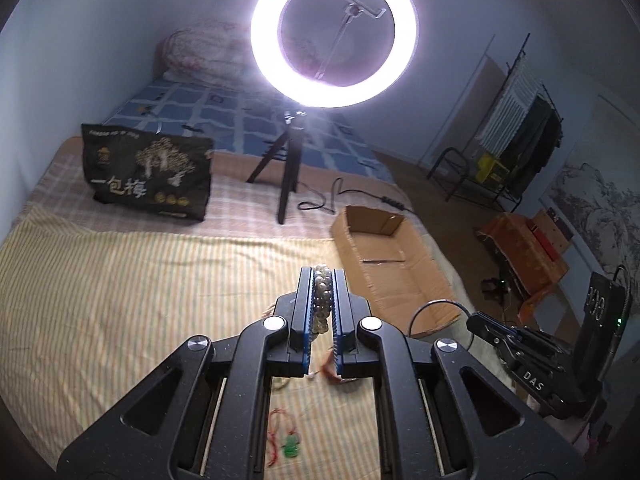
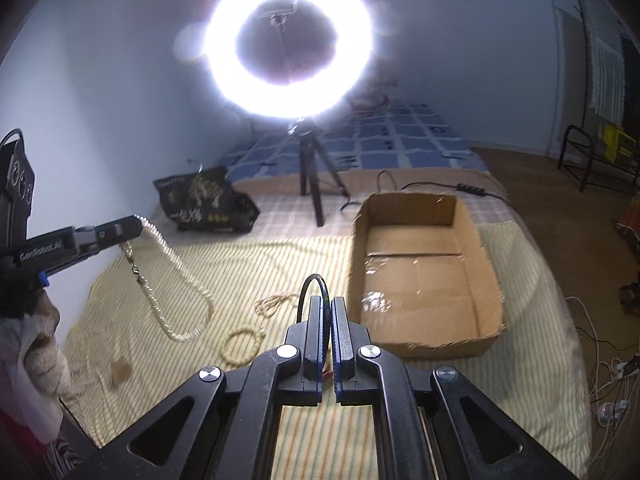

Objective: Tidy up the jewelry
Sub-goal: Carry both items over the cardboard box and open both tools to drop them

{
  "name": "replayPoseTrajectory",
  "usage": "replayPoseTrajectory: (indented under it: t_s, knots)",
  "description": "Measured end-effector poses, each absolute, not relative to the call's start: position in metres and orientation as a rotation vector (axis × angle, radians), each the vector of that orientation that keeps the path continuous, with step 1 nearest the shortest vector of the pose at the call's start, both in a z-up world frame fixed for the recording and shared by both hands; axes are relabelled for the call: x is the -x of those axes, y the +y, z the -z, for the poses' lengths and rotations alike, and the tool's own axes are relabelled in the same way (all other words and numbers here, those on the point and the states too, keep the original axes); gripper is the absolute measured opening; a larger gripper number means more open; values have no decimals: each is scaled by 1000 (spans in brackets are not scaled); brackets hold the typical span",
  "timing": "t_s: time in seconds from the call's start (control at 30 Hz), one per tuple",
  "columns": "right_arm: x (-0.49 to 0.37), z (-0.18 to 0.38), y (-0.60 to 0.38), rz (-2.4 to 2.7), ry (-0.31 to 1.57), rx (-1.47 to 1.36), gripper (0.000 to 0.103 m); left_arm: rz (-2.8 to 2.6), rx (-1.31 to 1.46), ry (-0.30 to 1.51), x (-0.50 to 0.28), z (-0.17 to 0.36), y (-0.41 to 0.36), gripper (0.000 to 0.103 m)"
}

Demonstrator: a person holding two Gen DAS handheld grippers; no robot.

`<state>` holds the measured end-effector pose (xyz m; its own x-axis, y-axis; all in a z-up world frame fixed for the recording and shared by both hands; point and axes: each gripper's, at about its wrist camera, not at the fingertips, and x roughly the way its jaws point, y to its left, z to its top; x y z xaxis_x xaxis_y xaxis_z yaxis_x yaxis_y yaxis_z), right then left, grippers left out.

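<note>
A pearl-like bead necklace (image 2: 176, 280) hangs in a long loop from the left gripper (image 1: 323, 276), whose jaws are pressed together on its beads; in the left wrist view the strand sits wedged between the blue-edged fingers (image 1: 306, 312). The right gripper (image 2: 325, 300) pinches a thin dark bangle (image 2: 314, 286), its hoop arching up above the fingertips. Below, on the yellow striped bedspread (image 2: 240, 256), lie a small yellow bead bracelet (image 2: 240, 346), a pale tangled chain (image 2: 274, 303) and, seen from the left wrist, a green pendant on a red cord (image 1: 289, 446). An open cardboard box (image 2: 424, 276) sits on the bed just to the right of the right gripper. Farther back stand a black printed bag (image 1: 148, 172) and a lit ring light (image 1: 334, 26) on a small tripod (image 1: 286, 168).
</note>
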<state>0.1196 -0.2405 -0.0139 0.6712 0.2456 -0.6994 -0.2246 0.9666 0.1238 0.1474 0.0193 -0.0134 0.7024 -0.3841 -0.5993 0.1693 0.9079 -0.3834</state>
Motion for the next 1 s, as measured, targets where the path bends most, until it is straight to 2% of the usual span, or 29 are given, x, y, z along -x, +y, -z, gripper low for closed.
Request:
replayPoseTrajectory:
  t_s: [0.43,1.0]
  knots:
    - [-152,-6,-281,-157,726,-35,1,427,321,670,-163,-22,-43,6]
    - [-199,37,-333,-31,800,-63,1,519,294,655,-216,-28,-123,6]
